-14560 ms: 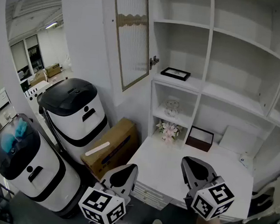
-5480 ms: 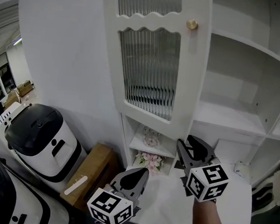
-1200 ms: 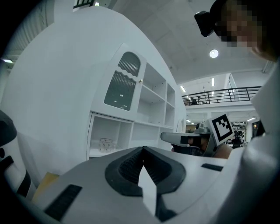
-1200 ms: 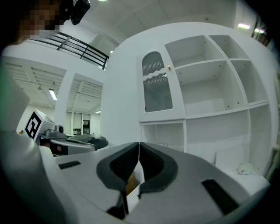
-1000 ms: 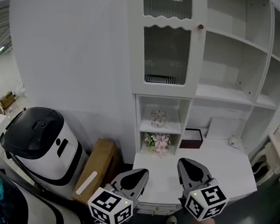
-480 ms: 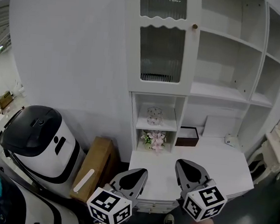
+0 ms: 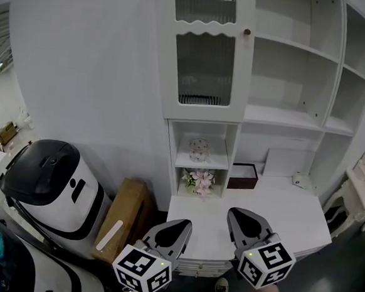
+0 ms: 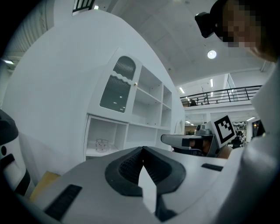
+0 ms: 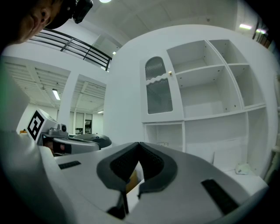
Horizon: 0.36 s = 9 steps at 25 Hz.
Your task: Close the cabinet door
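The white cabinet door (image 7: 205, 56) with ribbed glass lies flush in its frame, its small gold knob (image 7: 247, 32) at the right edge. It also shows far off in the left gripper view as the cabinet door (image 8: 117, 89) and in the right gripper view as the cabinet door (image 9: 158, 89). Both grippers hang low at the desk's front edge, well back from the door and touching nothing. My left gripper (image 7: 176, 228) is shut with nothing in it, its tips meeting (image 8: 142, 151). My right gripper (image 7: 244, 219) is likewise shut and empty (image 9: 139, 145).
Under the door, an open shelf holds a glass ornament (image 7: 198, 151) and flowers (image 7: 199, 180), with a dark box (image 7: 243, 176) beside them. The white desk top (image 7: 278, 206) lies ahead. A cardboard box (image 7: 125, 219) and a black-and-white round machine (image 7: 47, 182) stand at left.
The door stood wide open in the earliest frame and is now shut flush. Over the last second neither gripper has moved; only the head view has drifted slightly.
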Tool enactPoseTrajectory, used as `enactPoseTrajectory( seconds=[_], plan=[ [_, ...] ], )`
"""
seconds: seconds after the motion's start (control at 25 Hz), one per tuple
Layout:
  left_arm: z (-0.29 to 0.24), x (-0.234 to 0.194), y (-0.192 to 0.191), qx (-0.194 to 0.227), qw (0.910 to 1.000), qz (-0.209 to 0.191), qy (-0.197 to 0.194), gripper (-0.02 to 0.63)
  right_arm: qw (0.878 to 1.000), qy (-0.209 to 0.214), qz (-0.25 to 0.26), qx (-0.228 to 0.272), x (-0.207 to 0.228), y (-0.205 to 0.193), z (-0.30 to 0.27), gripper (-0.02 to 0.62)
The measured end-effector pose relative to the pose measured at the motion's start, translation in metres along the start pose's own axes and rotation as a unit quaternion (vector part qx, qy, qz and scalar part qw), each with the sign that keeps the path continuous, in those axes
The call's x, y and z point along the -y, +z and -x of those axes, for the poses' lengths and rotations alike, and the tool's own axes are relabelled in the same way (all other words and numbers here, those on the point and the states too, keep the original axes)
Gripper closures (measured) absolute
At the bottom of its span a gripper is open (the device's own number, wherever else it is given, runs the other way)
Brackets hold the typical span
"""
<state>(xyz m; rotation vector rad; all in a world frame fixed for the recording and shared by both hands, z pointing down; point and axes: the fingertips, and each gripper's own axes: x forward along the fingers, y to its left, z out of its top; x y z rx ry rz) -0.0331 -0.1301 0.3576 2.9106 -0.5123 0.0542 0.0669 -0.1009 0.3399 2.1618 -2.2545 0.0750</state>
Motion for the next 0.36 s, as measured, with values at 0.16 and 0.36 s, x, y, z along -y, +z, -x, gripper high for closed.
enactPoseTrajectory(
  seconds=[0.16, 0.36],
  plan=[
    [-0.0030, 0.0020, 0.0002, -0.002, 1.0000, 0.001, 0.000, 0.601, 1.000, -0.002, -0.005, 0.001, 0.0037, 0.0012, 0.0015, 0.591],
    [-0.0054, 0.0051, 0.0006, -0.001, 1.0000, 0.000, -0.001, 0.601, 1.000, -0.001, -0.005, 0.000, 0.0061, 0.0001, 0.0031, 0.591]
  ],
)
